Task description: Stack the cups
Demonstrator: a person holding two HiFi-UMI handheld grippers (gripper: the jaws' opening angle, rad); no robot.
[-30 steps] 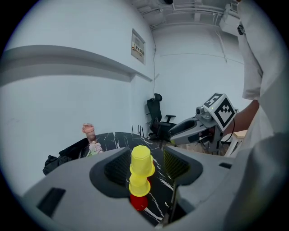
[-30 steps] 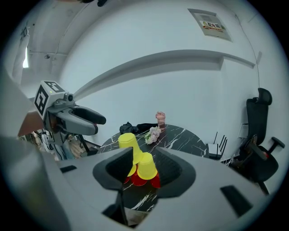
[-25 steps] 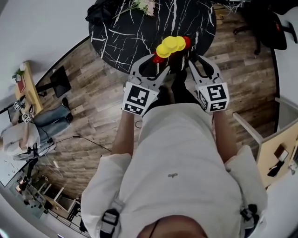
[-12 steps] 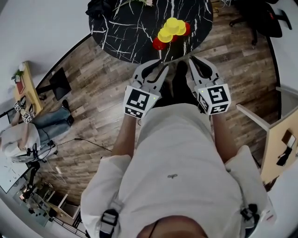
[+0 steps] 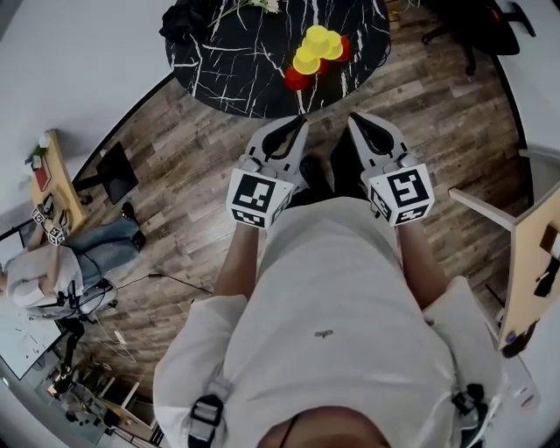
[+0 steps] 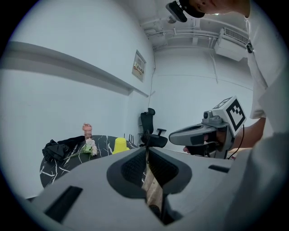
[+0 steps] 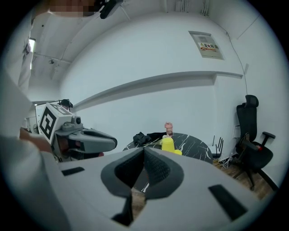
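Several yellow cups (image 5: pixel 315 45) cluster upside down on the round black marble table (image 5: pixel 236 61), with red cups (image 5: pixel 296 80) beside them. One yellow cup (image 6: pixel 120 145) shows in the left gripper view, and the right gripper view catches a yellow cup (image 7: pixel 167 144) too. My left gripper (image 5: pixel 300 122) and right gripper (image 5: pixel 354 121) hover over the wooden floor, short of the table's near edge and apart from the cups. The left gripper's (image 6: pixel 146 151) jaws are closing, tips meeting, nothing between them. The right gripper (image 7: pixel 143 151) is shut and empty.
A black bag (image 5: pixel 188 22), flowers (image 5: pixel 262 7) and a pink bottle (image 6: pixel 86 131) sit on the table's far side. An office chair (image 5: pixel 490 31) stands at the upper right, wooden furniture (image 5: pixel 534 262) at the right. A seated person (image 5: pixel 52 262) is at the far left.
Both grippers have drawn back from the cups, off the table edge and over the floor. Their jaws have closed from open to touching.
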